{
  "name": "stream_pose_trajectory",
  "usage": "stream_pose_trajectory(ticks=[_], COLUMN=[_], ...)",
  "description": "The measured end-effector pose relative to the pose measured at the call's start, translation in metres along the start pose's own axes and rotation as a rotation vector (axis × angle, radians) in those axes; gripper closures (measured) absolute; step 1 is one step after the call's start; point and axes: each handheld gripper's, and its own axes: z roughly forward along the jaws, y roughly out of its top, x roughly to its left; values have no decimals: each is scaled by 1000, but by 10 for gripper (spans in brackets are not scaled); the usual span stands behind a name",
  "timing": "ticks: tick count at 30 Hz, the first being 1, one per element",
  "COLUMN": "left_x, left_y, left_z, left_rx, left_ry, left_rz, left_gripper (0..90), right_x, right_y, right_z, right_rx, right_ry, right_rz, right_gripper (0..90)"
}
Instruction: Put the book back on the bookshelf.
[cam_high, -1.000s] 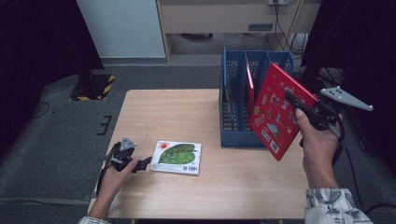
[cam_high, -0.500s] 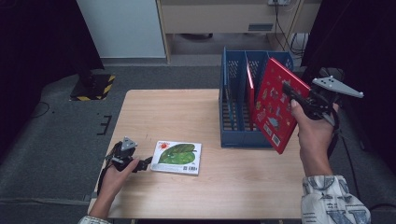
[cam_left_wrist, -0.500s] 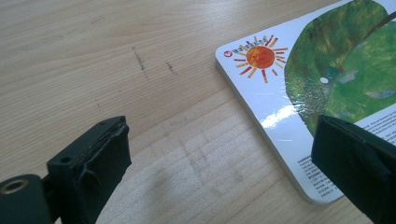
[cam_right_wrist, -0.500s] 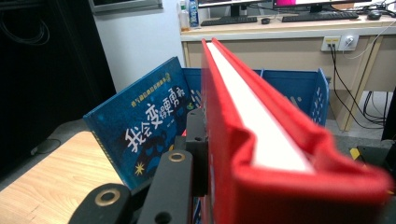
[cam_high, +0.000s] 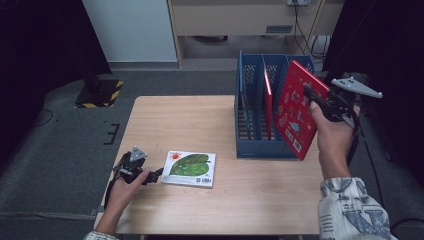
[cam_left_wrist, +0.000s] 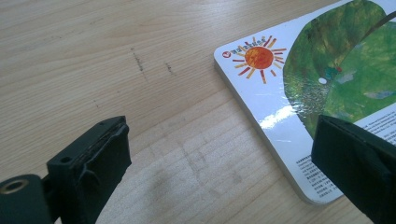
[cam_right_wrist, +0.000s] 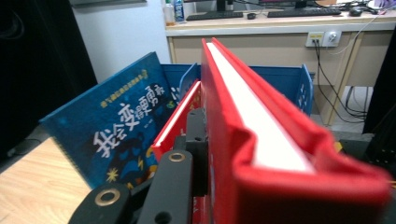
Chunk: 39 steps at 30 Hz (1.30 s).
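One wooden table (cam_high: 200, 130) carried one blue file rack (cam_high: 250, 145), which served as the reference landmark. The rack stood at the table's far right side and had several slots.

Four books were counted. One large red book (cam_high: 295, 112) was held tilted over the rack's right end, its lower corner just beside the rack's front right corner. One thin red book (cam_high: 268, 100) stood upright inside the rack, to the left of the held book. One blue book (cam_right_wrist: 116, 135) with white lettering leaned in the rack, further left in the right gripper view. One green-and-white book (cam_high: 190, 169) lay flat on the table, well left of the rack and nearer the person.

Two grippers were counted. The right gripper (cam_high: 320, 100) pinched the large red book, jaws pressed against its cover. The left gripper (cam_high: 150, 175) rested on the table just beside the flat book's left edge, jaws spread wide, one jaw above the book's corner.
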Motion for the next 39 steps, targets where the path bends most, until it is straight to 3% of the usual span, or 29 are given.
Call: stream_pose_trajectory(ticks=[13,16,39], left_x=[-1,0,-1], left_y=[0,-1,-1], left_z=[0,0,0], left_rx=[3,1,2], left_ry=[2,4,4], left_rz=[5,-1,7], left_gripper=[37,37,37], right_x=[2,4,4], right_y=[1,2,2], right_z=[31,37,58], right_rx=[-18,-14,-12], right_ry=[-29,-36,-68], right_rz=[21,2,1], right_gripper=[798,798,798])
